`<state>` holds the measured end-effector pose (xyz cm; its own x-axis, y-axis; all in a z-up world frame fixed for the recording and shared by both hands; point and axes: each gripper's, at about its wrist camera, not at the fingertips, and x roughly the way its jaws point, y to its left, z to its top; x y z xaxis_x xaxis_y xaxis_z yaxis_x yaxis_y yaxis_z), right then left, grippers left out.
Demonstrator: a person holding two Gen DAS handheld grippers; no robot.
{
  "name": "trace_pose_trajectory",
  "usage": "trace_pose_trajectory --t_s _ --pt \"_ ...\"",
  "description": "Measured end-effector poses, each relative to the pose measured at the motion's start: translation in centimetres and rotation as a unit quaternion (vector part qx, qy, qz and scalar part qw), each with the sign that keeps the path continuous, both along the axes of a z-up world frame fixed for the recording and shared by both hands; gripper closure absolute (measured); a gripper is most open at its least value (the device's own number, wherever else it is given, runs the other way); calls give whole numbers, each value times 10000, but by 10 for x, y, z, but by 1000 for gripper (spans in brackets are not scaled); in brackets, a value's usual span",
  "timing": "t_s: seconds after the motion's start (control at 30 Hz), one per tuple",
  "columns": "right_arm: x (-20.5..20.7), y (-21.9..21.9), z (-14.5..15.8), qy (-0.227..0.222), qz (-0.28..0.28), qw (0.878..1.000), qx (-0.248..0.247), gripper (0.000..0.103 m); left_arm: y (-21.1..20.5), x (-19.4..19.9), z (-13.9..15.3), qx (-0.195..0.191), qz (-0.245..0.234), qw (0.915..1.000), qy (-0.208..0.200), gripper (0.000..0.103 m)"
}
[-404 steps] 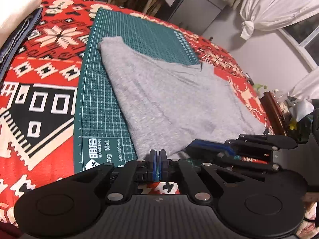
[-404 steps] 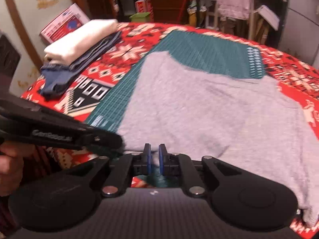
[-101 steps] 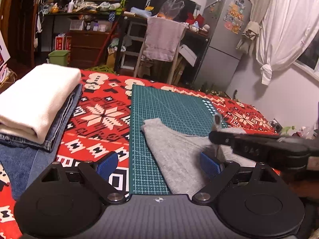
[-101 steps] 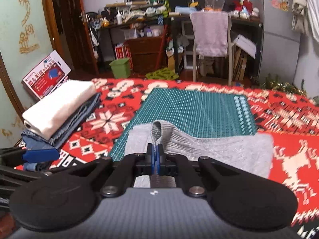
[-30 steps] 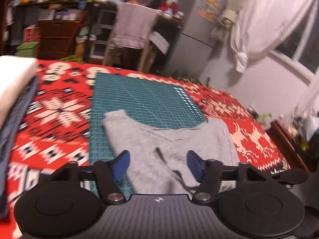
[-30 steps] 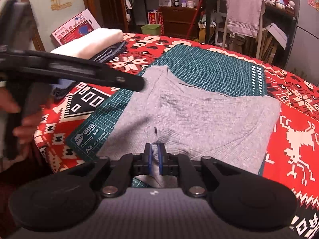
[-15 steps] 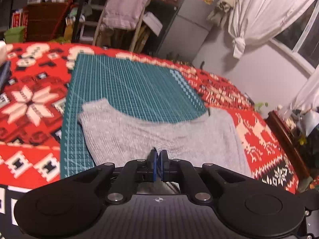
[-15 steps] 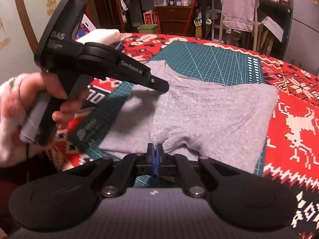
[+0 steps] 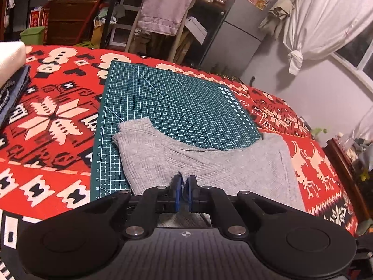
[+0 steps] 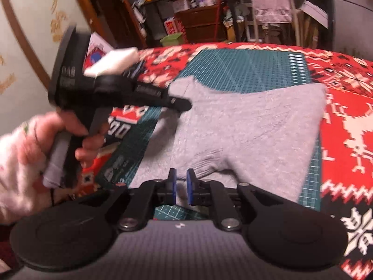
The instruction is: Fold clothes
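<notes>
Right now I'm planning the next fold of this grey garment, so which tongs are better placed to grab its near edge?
Probably the right tongs: slightly open, low at the grey garment's near edge. The left tongs hang above its left side.

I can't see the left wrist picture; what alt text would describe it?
A partly folded grey garment lies across a green cutting mat on a red patterned cloth. The left gripper, jaws nearly closed, sits low at its near edge.
</notes>
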<state>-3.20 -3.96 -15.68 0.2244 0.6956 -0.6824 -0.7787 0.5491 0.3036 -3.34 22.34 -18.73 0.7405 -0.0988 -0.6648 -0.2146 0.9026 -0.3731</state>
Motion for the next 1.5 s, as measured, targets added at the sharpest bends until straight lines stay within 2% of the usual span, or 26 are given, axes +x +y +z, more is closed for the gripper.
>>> trace_pose_trajectory --t_s 0.07,0.13,0.17,0.2,0.27,0.43,0.6,0.67,0.77,0.8,0.83,0.87,1.0,1.1,1.17,1.27,1.4,1.5 --pt "6 -16 8 -14 -223 9997 67 92 1 -1 1 -67 28 10000 8 92" --pt "10 -31 13 -103 -498 9987 -4 91 2 -4 4 -182 57 9998 -15 80" --pt "13 -39 13 -139 -664 9976 -94 90 2 -7 7 -218 85 9997 -46 67" --pt "17 -47 11 -126 -808 9965 -161 87 2 -10 10 -253 114 9996 -76 62" --pt "25 -61 7 22 -1020 9946 -178 79 -2 -17 16 -211 84 9997 -108 62" --pt "40 -84 -10 629 -1485 9869 8 79 -17 -41 28 -251 -247 9994 -75 64" --pt "43 -92 -30 1119 -1779 9776 103 80 -42 -56 20 -459 -645 9961 386 64" --pt "43 -94 -32 1125 -1801 9771 132 80 -50 -57 13 -553 -670 9950 499 64" --pt "44 -92 -34 1042 -1771 9786 64 83 -60 -53 7 -493 -563 9953 622 64" --pt "42 -89 -34 956 -1724 9804 -19 95 -62 -51 7 -481 -532 9957 595 66" --pt "40 -87 -33 874 -1687 9817 -92 98 -63 -51 8 -467 -507 9961 551 73" --pt "39 -85 -32 799 -1668 9826 -149 98 -64 -50 9 -467 -528 9962 505 103" --pt "36 -90 -25 600 -1782 9818 -249 99 -69 -56 23 -105 -704 9966 423 102" --pt "38 -96 -26 648 -1848 9802 -285 100 -69 -62 26 -50 -857 9952 460 102" --pt "38 -97 -28 640 -1838 9804 -319 100 -70 -61 19 8 -864 9943 622 102" --pt "36 -95 -25 534 -1813 9811 -410 101 -69 -56 9 -92 -771 9933 860 102" --pt "35 -100 -25 462 -1876 9799 -491 103 -68 -62 22 -250 -753 9948 643 102" --pt "36 -106 -24 552 -1937 9790 -331 102 -73 -64 25 -121 -821 9943 663 102"
